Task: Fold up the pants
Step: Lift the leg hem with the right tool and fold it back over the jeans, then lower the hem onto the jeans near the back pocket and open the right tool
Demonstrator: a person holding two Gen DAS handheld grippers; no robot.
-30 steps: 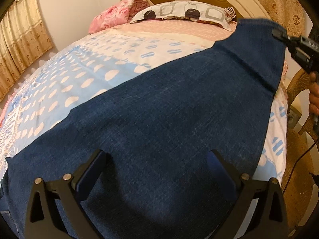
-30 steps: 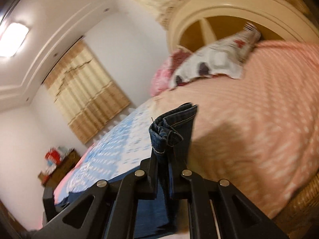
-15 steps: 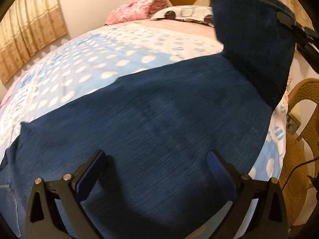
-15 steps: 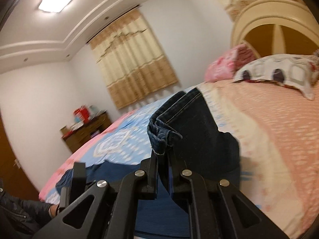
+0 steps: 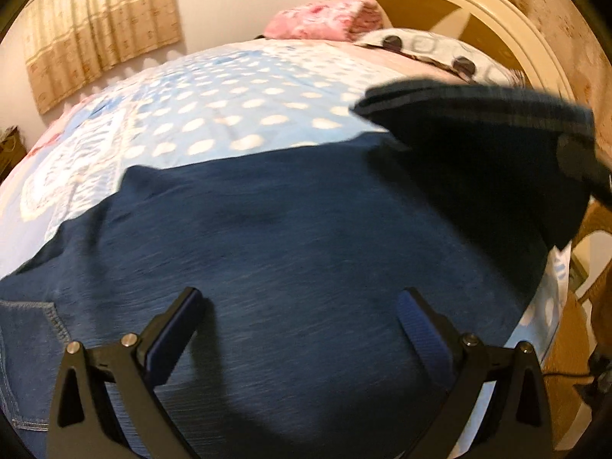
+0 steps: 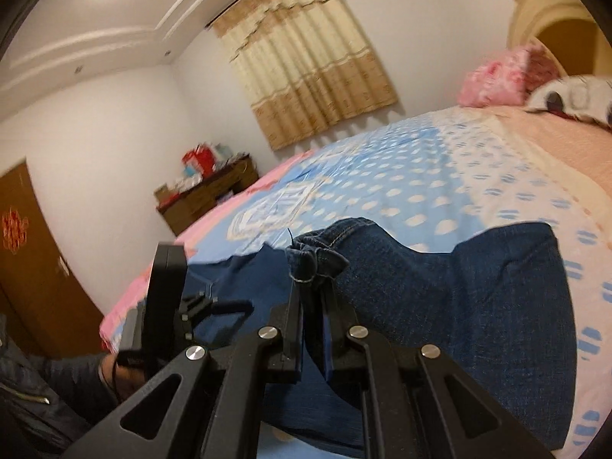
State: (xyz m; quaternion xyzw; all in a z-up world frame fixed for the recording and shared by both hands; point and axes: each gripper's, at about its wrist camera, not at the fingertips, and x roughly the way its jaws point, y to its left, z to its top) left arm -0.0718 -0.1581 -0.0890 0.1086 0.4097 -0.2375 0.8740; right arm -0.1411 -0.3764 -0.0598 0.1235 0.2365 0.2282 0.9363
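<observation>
Dark blue jeans (image 5: 287, 229) lie spread across the dotted blue bedcover (image 5: 229, 114). My right gripper (image 6: 311, 287) is shut on the bunched leg hem (image 6: 313, 258) and holds that leg end (image 5: 478, 134) lifted, doubled back over the rest of the jeans (image 6: 459, 287). In the left wrist view the right gripper (image 5: 581, 168) shows at the right edge, blurred. My left gripper (image 5: 300, 298) hovers open just above the denim, nothing between its fingers; a back pocket with pale stitching (image 5: 26, 344) lies at its lower left. The left gripper (image 6: 164, 287) also shows in the right wrist view, held by a hand.
Pink pillow (image 5: 317, 19) and patterned pillow (image 5: 440, 49) lie against the cream headboard (image 5: 478, 11). A wicker chair (image 5: 589, 306) stands at the bed's right side. Curtains (image 6: 306, 72), a cluttered wooden dresser (image 6: 206, 195) and a brown door (image 6: 34, 267) lie beyond the bed.
My right gripper has swung the leg end from near the headboard back over the jeans toward the left gripper. The left gripper slid left along the denim, bringing the back pocket into view.
</observation>
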